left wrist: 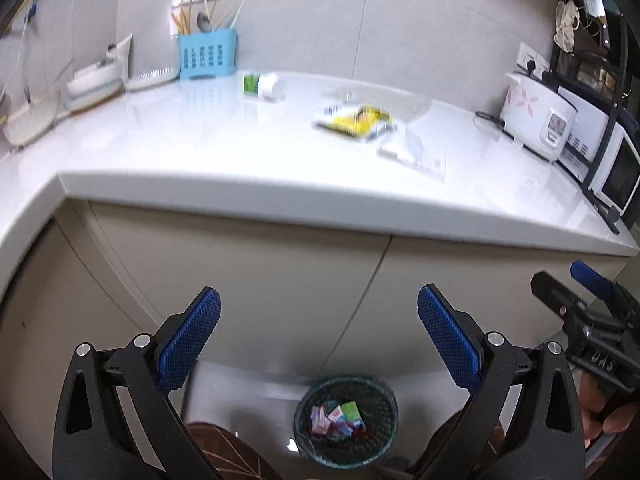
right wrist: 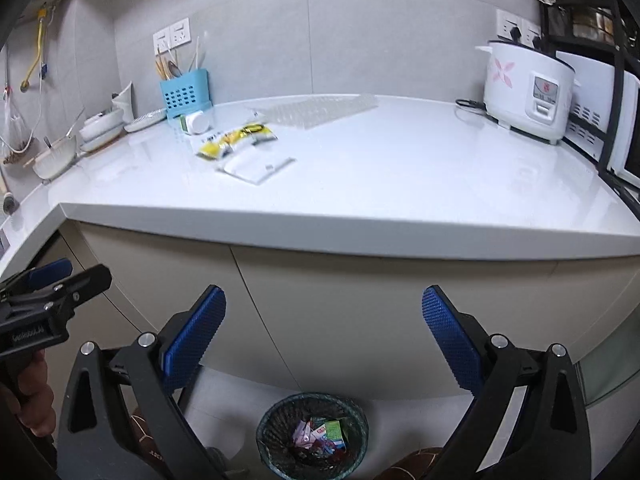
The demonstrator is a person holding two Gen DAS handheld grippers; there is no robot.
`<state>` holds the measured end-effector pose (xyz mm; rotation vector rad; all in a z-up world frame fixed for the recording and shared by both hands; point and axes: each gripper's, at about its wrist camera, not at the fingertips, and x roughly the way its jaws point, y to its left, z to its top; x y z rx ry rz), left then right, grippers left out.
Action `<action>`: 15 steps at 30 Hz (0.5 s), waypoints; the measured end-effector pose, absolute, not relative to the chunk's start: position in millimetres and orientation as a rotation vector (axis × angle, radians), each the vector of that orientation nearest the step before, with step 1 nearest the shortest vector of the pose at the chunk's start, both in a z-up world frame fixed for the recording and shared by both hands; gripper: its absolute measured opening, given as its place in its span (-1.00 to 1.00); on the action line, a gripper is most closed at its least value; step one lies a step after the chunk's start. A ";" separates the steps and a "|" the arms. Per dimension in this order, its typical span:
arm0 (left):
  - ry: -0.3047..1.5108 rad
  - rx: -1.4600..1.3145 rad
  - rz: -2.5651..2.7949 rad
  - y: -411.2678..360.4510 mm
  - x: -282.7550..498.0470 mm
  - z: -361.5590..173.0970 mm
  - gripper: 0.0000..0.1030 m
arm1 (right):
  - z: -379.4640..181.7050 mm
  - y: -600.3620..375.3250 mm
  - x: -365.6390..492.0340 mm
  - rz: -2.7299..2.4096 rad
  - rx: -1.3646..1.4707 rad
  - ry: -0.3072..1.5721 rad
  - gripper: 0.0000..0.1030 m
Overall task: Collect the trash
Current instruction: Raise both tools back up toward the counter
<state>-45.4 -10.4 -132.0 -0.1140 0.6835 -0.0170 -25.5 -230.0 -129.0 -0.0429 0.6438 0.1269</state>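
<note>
I stand in front of the surface [right wrist: 360, 184] with both tools low, below its front edge, facing the cabinet doors. My left hand-held gripper [left wrist: 320, 344] has its jaws spread wide and holds nothing. My right hand-held gripper [right wrist: 324, 344] is just as wide open and just as empty. Between them on the floor, close to the cabinet, sits the mesh bin [right wrist: 312, 436], which already has a few small cartons and wrappers in it.

Going from the left along the surface, dishes and a blue utensil caddy [right wrist: 184, 94] stand in the back left corner. Just in front of the caddy lies a white bottle with a green label [right wrist: 195, 123], tipped on its side. Next to it, toward the middle, is a yellow wrapper [right wrist: 236, 140], and touching its near side is a flat white packet [right wrist: 256, 166]. A clear sheet [right wrist: 316, 110] lies farther back, near the wall. The rice cooker [right wrist: 524, 88] stands at the back right.

I judge I am between drops, with nothing in hand and trash left on top. The next move calls for lifting a gripper over the front edge and reaching left of centre. The flat white packet lies nearest; it looks thin, so I would pinch it from an edge.
</note>
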 end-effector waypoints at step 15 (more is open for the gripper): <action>0.666 -0.063 -0.018 -21.7 45.6 -58.1 0.89 | -83.5 -213.7 24.8 0.160 -0.074 0.625 0.84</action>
